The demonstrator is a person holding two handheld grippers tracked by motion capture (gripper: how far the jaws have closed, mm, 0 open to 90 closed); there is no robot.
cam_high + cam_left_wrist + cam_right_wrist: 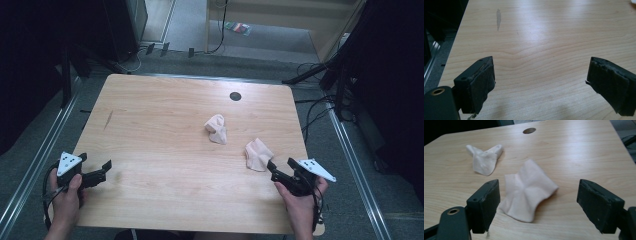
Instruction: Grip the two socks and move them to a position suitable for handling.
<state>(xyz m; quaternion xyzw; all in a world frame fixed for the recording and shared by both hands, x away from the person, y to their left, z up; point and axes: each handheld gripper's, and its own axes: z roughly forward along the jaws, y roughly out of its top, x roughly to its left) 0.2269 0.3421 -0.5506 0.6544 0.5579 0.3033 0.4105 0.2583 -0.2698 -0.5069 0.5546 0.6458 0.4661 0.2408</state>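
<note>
At the table's near right edge, right gripper (281,168) sits just short of the near sock (258,154), jaws spread wide, nothing between the pads yet; the sock lies crumpled flat on the wooden table (165,150), right in front of the jaws in the right gripper view (527,191). Far sock (216,128) lies a bit further toward table center, apart from the near one. Left gripper (102,170) idles at the near left edge, jaws spread, empty. Risks: thin limp fabric, so the pads may close above it or skid and just push it along; pinching one loose fold could let it slip out on lift.
</note>
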